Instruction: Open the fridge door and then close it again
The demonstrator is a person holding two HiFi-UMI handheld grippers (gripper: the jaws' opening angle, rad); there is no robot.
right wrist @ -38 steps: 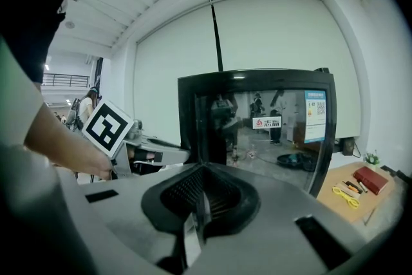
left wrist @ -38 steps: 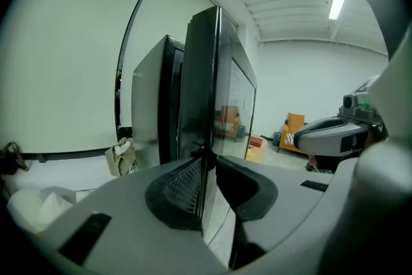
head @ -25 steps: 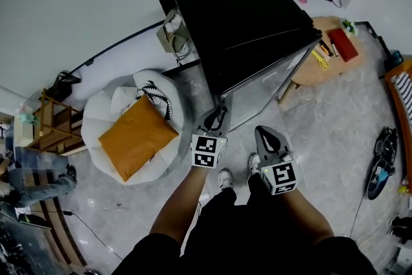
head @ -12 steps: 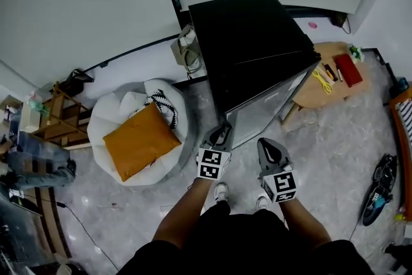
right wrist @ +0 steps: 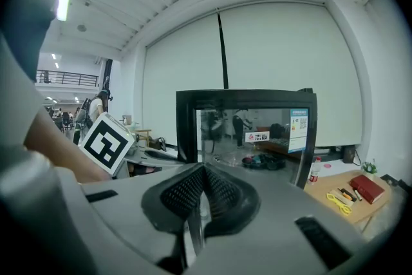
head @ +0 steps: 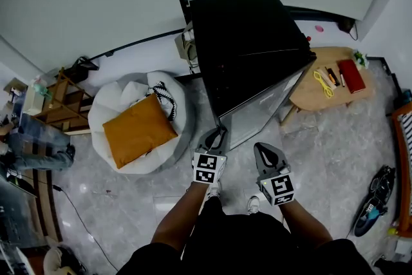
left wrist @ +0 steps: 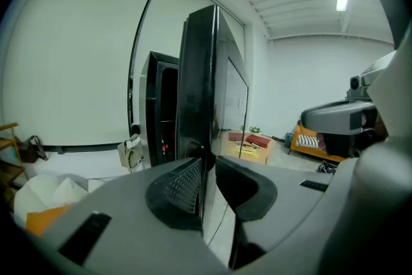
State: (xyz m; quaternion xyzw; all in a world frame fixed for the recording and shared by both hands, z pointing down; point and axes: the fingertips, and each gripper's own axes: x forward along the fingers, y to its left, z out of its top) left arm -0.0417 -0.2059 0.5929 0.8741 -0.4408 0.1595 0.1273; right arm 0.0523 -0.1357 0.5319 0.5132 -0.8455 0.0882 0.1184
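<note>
Fridge door (left wrist: 196, 74) shifted, edge clamped in left tongs (left wrist: 207, 178), right tongs (head: 265, 151) beside

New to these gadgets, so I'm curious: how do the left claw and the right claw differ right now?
The left claw grips the edge of the fridge door; the right claw is shut on nothing. The left claw touches the door; the right claw hangs apart from it, facing its glass. Both are grey and carry a marker cube.

Glossy black fridge (head: 248, 35), reflective glass door (head: 261, 114), wooden table (head: 309, 94), orange cloth cushion (head: 137, 131), polished floor (head: 328, 158).
</note>
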